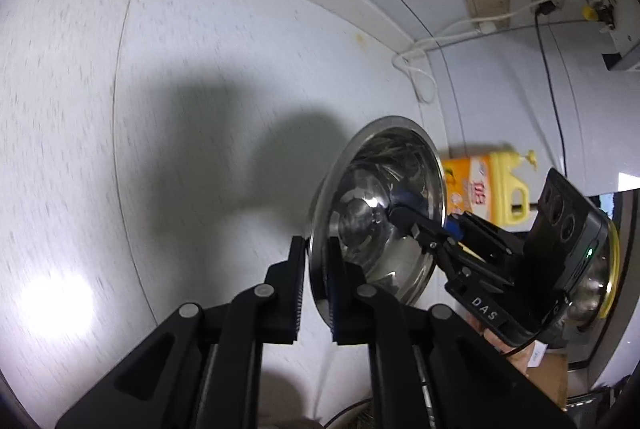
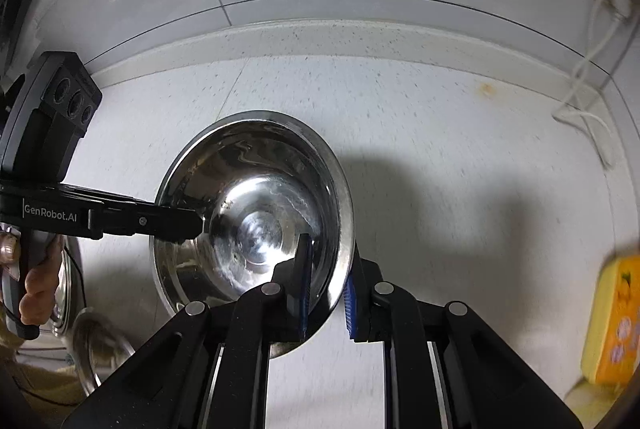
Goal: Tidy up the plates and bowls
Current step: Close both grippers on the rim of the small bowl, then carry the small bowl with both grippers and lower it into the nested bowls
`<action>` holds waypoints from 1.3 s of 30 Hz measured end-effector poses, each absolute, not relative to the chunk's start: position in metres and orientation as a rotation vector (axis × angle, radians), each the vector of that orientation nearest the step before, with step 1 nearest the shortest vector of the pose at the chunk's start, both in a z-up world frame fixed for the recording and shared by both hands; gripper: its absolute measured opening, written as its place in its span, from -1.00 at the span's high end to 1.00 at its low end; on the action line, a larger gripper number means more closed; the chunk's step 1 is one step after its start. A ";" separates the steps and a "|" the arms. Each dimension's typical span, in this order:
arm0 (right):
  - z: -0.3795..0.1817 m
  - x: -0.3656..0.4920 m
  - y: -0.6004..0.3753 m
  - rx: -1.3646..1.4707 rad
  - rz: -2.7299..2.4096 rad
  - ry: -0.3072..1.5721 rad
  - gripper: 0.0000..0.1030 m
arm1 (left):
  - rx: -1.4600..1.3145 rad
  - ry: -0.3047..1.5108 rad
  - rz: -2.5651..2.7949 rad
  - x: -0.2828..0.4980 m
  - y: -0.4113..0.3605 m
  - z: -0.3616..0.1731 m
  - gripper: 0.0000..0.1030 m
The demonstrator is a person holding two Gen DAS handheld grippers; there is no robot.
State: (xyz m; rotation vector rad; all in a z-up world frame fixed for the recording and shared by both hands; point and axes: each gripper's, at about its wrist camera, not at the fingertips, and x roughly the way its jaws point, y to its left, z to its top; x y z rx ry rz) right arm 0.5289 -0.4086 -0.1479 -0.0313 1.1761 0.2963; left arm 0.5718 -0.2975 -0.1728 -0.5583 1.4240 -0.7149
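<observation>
Gripping one stainless steel bowl (image 2: pixel 256 213) by opposite rims above the speckled bench (image 2: pixel 440 133), the left hand-held gripper (image 1: pixel 316 261) and the right hand-held gripper (image 2: pixel 326 285) are both clamping it mid-carry, so the organizing is seemingly still underway, with more steel dishes (image 2: pixel 96 345) waiting lower left.
</observation>
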 end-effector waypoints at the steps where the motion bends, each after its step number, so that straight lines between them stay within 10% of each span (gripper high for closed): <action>1: -0.145 0.523 -0.407 -0.039 0.291 1.178 0.75 | -0.561 1.422 -0.720 0.565 -0.299 -0.169 0.83; 19: -0.061 0.372 -0.335 -0.104 0.286 1.121 0.75 | -0.577 1.354 -0.753 0.415 -0.179 -0.093 0.83; 39: -0.151 0.327 -0.291 0.011 0.304 1.292 0.74 | -0.527 1.461 -0.570 0.358 -0.153 -0.169 0.83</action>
